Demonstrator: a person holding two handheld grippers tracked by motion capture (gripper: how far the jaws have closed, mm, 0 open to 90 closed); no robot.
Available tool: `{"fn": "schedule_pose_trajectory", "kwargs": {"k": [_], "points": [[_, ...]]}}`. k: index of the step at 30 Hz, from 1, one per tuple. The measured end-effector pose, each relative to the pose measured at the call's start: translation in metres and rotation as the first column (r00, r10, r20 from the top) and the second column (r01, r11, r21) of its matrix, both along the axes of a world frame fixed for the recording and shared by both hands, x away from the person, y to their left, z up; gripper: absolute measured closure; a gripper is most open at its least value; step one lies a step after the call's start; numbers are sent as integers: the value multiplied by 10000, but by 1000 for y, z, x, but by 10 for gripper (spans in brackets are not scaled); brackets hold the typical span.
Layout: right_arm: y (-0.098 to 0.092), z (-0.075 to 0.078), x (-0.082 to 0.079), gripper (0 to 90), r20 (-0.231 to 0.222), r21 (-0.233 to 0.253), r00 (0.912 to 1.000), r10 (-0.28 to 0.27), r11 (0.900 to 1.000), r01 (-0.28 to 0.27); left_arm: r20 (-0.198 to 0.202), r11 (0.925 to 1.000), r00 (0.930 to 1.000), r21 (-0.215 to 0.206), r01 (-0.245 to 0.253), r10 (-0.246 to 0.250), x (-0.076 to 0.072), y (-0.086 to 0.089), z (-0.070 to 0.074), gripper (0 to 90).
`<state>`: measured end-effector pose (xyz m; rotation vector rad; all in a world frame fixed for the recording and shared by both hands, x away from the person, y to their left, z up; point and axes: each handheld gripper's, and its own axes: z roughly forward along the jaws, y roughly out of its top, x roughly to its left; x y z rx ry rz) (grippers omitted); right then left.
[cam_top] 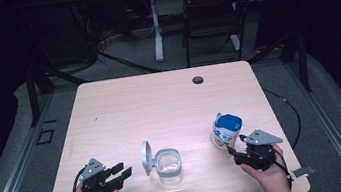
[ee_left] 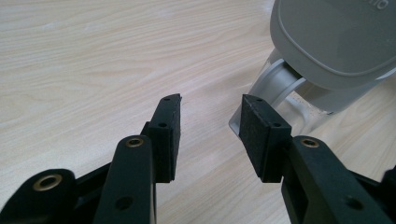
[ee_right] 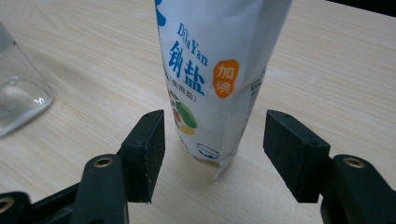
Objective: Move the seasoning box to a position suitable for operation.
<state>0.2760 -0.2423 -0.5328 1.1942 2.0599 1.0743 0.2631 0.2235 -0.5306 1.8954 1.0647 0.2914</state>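
A white salt bag point(cam_top: 226, 130) with a blue top stands upright on the bench point(cam_top: 158, 97), near its front right part. In the right gripper view the salt bag point(ee_right: 212, 70) shows blue characters, the letters "DiYaYan", an orange badge and a small fruit picture low on its front; its bottom corner is creased and curls slightly off the wood.

A clear glass jar point(cam_top: 169, 166) stands upright near the front middle of the bench, well apart from the bag. Its grey hinged lid point(cam_top: 147, 157) is swung open and stands on edge at the jar's left side. In the left gripper view the lid point(ee_left: 336, 42) looks rounded and matte grey.
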Motion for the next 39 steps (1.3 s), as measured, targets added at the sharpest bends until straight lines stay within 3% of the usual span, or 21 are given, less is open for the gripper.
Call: {"fn": "schedule_pose_trajectory", "kwargs": {"k": [8,23,39], "points": [[5,-7,10,372,-94,-29,9999,129,9999,-129,-13,10000,10000,40,4,-4,0,1,-1,590],[8,-14,27,361,-217,531,9997,107,9985,-96,-140,9999,9999,93,74,-73,0,1,-1,590],[12,-16,33,380,-220,373,9996,183,9992,-175,-65,10000,10000,36,-66,66,1,2,-3,590]]}}
